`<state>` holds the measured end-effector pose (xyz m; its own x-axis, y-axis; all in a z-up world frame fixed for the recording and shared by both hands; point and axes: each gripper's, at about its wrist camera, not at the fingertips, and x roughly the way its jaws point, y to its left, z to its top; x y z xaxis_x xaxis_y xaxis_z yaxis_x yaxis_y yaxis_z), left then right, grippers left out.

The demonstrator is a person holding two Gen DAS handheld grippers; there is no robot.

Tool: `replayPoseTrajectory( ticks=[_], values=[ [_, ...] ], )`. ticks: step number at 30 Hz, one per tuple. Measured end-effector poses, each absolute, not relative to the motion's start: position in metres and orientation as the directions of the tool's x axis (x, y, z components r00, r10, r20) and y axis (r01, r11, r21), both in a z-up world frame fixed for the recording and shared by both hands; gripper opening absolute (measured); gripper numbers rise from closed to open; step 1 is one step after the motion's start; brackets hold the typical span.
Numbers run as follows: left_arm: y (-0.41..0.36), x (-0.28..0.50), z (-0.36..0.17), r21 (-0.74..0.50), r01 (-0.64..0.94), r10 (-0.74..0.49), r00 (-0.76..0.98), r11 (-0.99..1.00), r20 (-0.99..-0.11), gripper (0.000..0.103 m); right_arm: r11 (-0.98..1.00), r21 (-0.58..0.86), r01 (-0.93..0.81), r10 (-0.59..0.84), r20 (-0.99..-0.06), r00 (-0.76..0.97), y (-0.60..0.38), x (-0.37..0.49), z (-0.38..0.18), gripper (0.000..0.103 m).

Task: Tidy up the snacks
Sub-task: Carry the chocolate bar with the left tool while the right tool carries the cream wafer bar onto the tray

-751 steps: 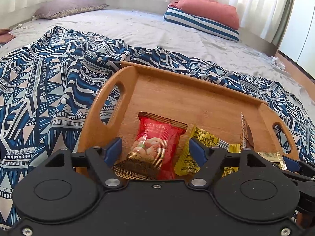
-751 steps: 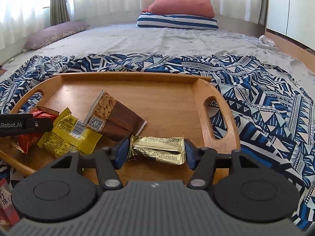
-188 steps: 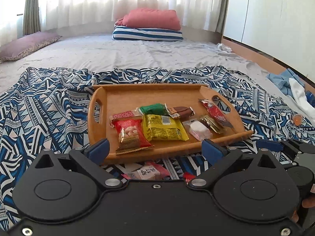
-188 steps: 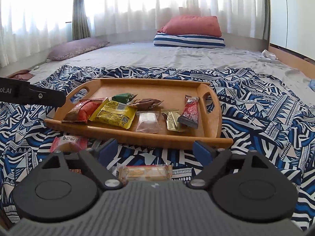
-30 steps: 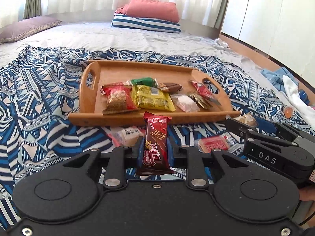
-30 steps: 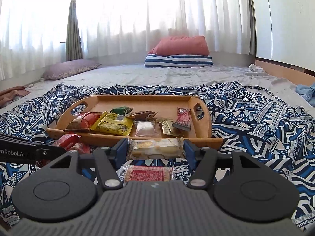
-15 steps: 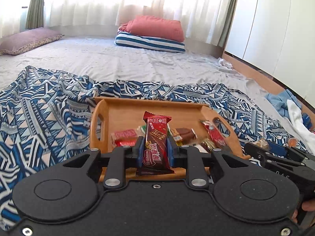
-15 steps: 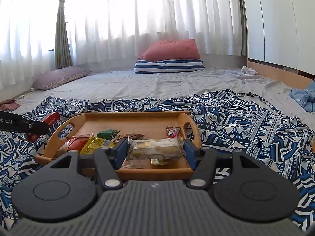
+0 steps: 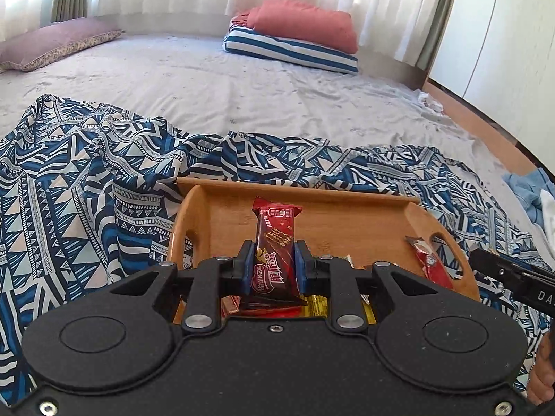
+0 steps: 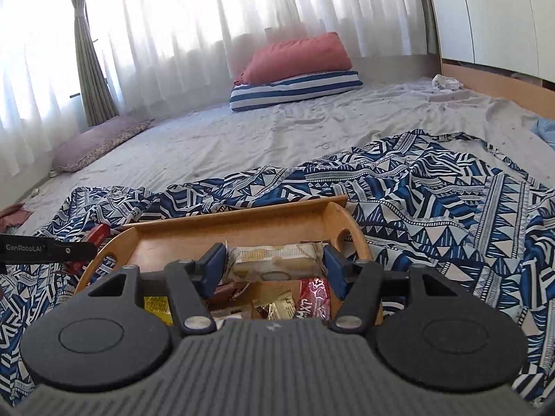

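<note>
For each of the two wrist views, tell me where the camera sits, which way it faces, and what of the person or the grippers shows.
Left wrist: sits behind the left gripper, looking over the red wafer bar it clamps, toward the pillows; a bit of hand shows.
Right wrist: sits behind the right gripper, which clamps a pale biscuit pack, facing the curtains; the left gripper's finger enters.
Shared: the wooden tray, patterned blanket, stacked pillows.

Right gripper [image 10: 274, 265] clamped on a pale biscuit pack [image 10: 275, 262], held crosswise above the tray [image 10: 239, 223]. Below, in the tray: yellow [image 10: 156, 306], gold [image 10: 274, 303] and red [image 10: 314, 298] packets. Left gripper [image 10: 48, 251] at left edge. Patterned blanket [image 10: 433, 204] under the tray.
</note>
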<state>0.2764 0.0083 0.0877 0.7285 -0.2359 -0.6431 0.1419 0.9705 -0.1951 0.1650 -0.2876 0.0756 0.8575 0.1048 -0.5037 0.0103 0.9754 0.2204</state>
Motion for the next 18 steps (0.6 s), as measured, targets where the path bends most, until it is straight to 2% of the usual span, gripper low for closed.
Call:
replayPoseTrajectory(
  ticks=[3,13,18],
  values=[
    [0.006,0.292,0.074,-0.192,0.119,-0.218,0.722,0.974,-0.657,0.022,0.977,0.212,0.001,0.112,-0.52,0.847,-0.285,0.183,0.069,0.064],
    [0.003,0.32,0.033,-0.163,0.071,-0.166,0.698,0.984,-0.697,0.023,0.998,0.054,-0.03,0.056,-0.573,0.818,-0.259,0.222,0.029,0.064],
    [0.006,0.324,0.025,-0.168,0.056,-0.16,0.692,0.984,-0.704,0.022,0.998,0.037,-0.041,0.054,-0.58,0.813,-0.254,0.226,0.016,0.064]
  ],
)
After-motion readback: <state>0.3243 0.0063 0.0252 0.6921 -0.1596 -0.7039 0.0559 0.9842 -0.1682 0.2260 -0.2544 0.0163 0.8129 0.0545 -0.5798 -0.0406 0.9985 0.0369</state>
